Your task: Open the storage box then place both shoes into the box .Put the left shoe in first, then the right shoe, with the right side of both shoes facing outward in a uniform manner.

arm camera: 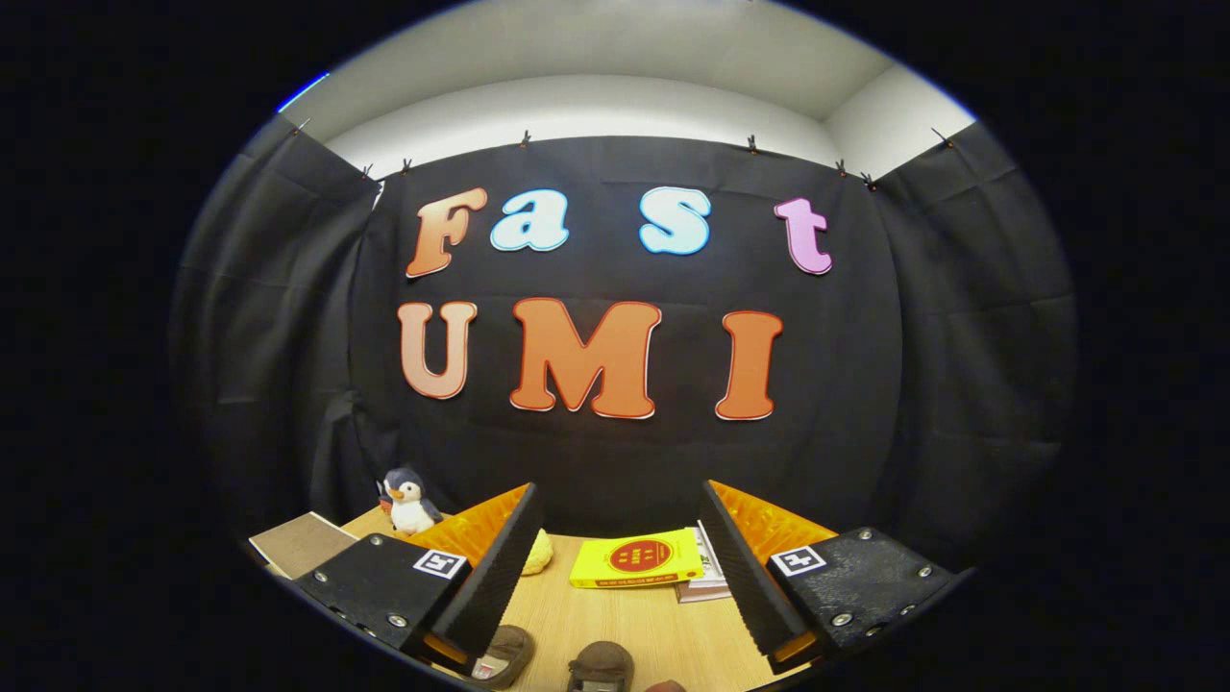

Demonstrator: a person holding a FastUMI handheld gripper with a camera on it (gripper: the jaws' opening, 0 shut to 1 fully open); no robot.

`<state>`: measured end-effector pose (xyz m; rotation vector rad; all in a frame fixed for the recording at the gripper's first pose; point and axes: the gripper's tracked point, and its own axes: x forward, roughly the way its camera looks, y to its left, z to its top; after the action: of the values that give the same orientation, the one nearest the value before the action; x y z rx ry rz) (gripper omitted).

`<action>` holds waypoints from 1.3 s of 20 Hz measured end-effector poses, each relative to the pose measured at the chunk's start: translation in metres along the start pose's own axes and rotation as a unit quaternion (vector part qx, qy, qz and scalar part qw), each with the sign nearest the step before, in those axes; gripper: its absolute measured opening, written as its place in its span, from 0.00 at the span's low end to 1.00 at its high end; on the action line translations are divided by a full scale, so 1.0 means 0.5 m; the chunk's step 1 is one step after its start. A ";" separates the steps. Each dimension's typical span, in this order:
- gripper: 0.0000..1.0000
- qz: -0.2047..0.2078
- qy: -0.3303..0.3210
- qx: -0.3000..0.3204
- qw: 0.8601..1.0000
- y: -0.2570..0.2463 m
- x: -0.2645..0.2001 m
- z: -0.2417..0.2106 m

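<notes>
**Riding the gripper, looking level across the table**

We're looking from the gripper (615, 577) itself, forward along its two spread fingers, raised above the wooden table (625, 615) and pitched nearly level. We face the booth's back cloth wall (615, 452) squarely, ceiling visible above it. Near us sit two shoes (553, 661); beyond the fingers, a yellow book (636, 559) and a penguin toy (408, 502).

gripper (615, 567): two fingers at frame bottom, spread apart, nothing between them. Inner faces are ribbed pads (495, 567). Each finger sits on a flat textured plate (380, 581) with silver screws and a square black-and-white marker (440, 563). Ridged translucent backing behind the pads.
</notes>
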<state>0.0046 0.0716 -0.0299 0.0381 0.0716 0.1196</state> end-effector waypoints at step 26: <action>0.97 0.363 0.445 0.266 0.774 0.726 -0.097 -0.563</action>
<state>-0.1068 0.4357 -0.2919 0.5862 1.0590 0.8969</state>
